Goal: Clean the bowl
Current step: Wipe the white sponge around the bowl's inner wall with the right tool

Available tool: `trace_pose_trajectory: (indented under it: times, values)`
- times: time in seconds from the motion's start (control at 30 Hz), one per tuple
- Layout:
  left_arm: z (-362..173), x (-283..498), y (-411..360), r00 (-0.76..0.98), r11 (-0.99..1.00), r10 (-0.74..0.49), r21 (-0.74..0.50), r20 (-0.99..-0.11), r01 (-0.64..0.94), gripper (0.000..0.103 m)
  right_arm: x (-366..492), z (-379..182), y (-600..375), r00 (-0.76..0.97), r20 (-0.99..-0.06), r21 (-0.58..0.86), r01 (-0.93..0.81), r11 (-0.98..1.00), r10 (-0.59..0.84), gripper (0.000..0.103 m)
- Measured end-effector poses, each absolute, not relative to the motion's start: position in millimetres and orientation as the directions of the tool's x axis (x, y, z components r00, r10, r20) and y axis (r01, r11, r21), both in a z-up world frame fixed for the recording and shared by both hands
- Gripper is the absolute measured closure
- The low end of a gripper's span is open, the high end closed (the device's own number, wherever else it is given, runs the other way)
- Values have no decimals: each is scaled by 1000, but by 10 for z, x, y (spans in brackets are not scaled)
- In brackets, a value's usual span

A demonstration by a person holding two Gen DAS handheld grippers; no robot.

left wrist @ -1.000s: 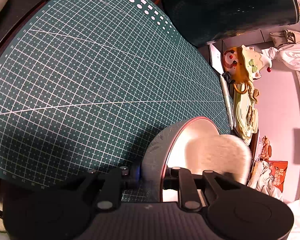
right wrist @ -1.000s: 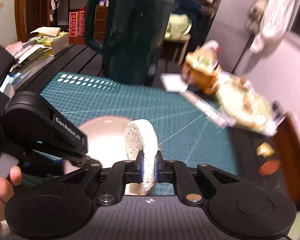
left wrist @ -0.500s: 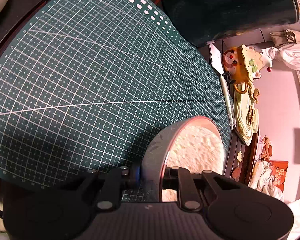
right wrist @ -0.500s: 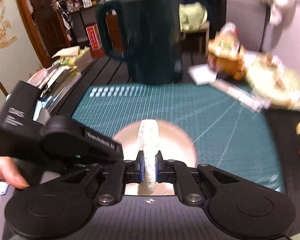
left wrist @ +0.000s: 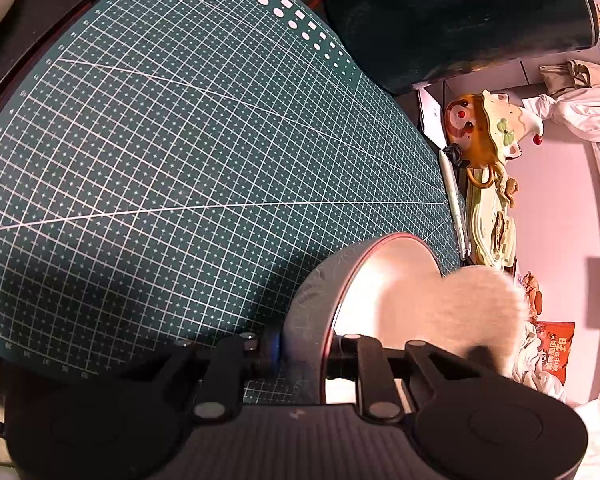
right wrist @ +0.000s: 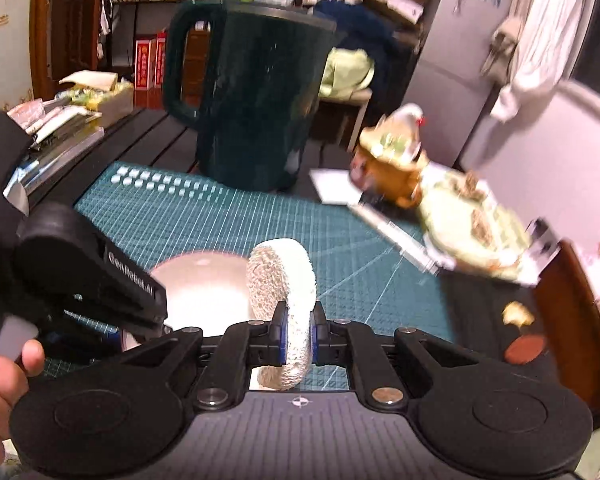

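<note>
A green cutting mat [left wrist: 172, 168] with a white grid covers most of the dark slatted table [right wrist: 148, 136], and it is the widest thing in both views. At its far edge stands a tall dark green pitcher [right wrist: 256, 96] with a looped handle, upright, just off the mat's row of printed white shapes. To the right of the mat lies a pale green tray [right wrist: 472, 232] with small brown figures on it, and at its far end sits a brown and cream ceramic figure [left wrist: 484, 128]; a white pen [left wrist: 454, 204] lies along the mat's right edge beside them.

The bowl [left wrist: 320, 304] sits on the near part of the mat, grey outside and pale inside. The left gripper [left wrist: 302, 354] is clamped on the bowl's near wall, one pad outside and one inside, with only the wall's thickness between them. In the right wrist view a person's hand [right wrist: 0, 392] holds that gripper at the left edge.

The right gripper [right wrist: 298, 340] pinches a white round sponge [right wrist: 282, 300] tightly between its blue pads, on edge. The sponge stands over the bowl's right side; in the left wrist view it is blurred
</note>
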State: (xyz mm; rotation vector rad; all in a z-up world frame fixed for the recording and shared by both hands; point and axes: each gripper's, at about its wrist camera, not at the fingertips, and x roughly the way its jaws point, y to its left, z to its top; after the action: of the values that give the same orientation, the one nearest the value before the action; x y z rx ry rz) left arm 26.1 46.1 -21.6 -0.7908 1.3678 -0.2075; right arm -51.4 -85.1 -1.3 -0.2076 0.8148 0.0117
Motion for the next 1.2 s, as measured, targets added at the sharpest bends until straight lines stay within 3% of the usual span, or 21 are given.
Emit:
trace_pose_trajectory:
  times: [0.17,0.43,0.73,0.9,1.2]
  values:
    - [-235,213,524,229,730,-567,-611,-791,-305,84,-508,129,-1023,687,-723,-4,-113,994,75,94]
    - [-234,233,526,229,730,-567,-612,-791,-306,84,-338,-327,-965,543,-819,145,-117,983,185,94]
    - [-234,233,548,228,728,-569,-613,-790,-307,84,-439,-330,-743,615,-787,-137,-115,984,-38,94]
    - [-233,219,527,229,729,-567,-612,-791,-306,84,-469,-175,-806,654,-752,-186,-92,978,-81,94]
    - [-234,223,519,231,730,-566,-611,-792,-306,84,-501,47,-934,698,-715,-110,-51,993,-43,94]
